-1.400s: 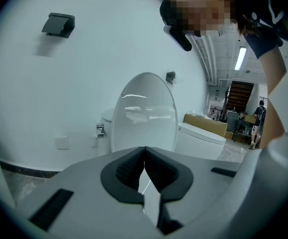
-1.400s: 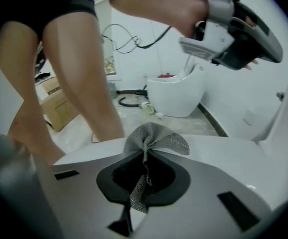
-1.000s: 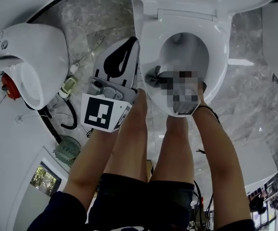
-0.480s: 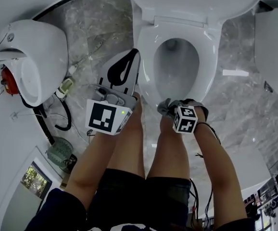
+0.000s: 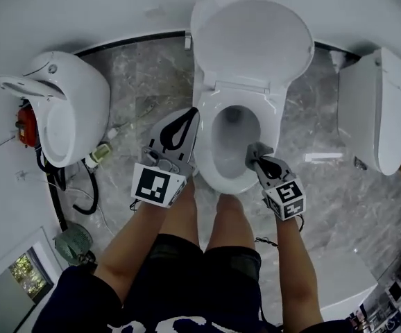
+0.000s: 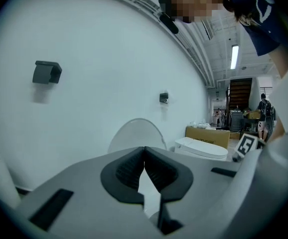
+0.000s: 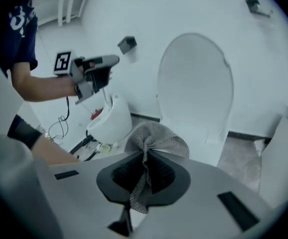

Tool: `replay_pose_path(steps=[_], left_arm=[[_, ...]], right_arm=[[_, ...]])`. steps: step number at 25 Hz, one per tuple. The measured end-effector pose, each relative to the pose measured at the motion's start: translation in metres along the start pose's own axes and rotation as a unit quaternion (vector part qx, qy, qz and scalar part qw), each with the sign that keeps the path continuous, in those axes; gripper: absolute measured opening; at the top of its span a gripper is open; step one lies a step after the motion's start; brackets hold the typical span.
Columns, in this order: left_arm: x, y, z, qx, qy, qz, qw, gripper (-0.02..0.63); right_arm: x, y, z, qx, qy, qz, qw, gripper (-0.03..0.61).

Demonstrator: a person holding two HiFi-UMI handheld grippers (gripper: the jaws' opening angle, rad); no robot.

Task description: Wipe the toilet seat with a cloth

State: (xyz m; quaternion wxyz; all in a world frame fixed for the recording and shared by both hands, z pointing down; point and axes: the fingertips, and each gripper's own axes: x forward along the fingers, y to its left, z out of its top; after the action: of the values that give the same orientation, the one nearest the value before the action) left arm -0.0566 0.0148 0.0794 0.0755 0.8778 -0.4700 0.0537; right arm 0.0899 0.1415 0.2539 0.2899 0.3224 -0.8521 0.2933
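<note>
Grey cloth pinched in my right gripper, long fold pointing ahead at the lifted lid | left gripper closed on nothing, beside toilet seat

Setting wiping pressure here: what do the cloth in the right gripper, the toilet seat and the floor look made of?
Cloth: grey fabric, matte, with a visible mesh-like weave, bunched in limp folds.
Toilet seat: white, smooth, with a soft sheen; likely plastic, though ceramic can't be excluded.
Floor: grey with pale veins, polished; marble or marble-look tile.
</note>
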Motion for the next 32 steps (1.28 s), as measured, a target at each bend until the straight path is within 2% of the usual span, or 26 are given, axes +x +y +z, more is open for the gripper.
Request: replay_pose_path(steps=[3,7,10,13,15,18,26,32], left_arm=[[-0.007,-0.005,0.052,0.017,-0.023,0.002,0.9996,0.02],[-0.026,-0.008,0.121,0.023,-0.04,0.007,0.9989,0.02],[-0.043,-0.024,0.163,0.024,-0.054,0.007,0.9982,0.02],[-0.064,-0.041,0.182,0.037,-0.021,-0.003,0.9991,0.02],[-0.076,-0.048,0.197,0.04,-0.013,-0.005,0.9991,0.02],[-0.091,-0.057,0.223,0.032,-0.031,0.002,0.999,0.02],[-0.118,-0.079,0.268,0.04,-0.055,0.014,0.9976,0.02],[-0.128,-0.092,0.284,0.038,-0.064,0.019,0.9971,0.02]], right_arm=[[-0.052,0.011,0.097,-0.048,-0.081,-0.03,0.995,0.032],[-0.133,0.043,0.214,-0.08,-0.193,-0.051,0.977,0.032],[-0.192,0.055,0.264,-0.093,-0.249,-0.057,0.962,0.032],[-0.247,0.069,0.3,-0.093,-0.304,-0.059,0.946,0.032],[-0.28,0.078,0.32,-0.096,-0.339,-0.062,0.934,0.032],[-0.316,0.09,0.333,-0.109,-0.368,-0.073,0.92,0.032],[-0.377,0.115,0.347,-0.131,-0.404,-0.089,0.901,0.032],[-0.403,0.116,0.355,-0.118,-0.431,-0.092,0.89,0.032]])
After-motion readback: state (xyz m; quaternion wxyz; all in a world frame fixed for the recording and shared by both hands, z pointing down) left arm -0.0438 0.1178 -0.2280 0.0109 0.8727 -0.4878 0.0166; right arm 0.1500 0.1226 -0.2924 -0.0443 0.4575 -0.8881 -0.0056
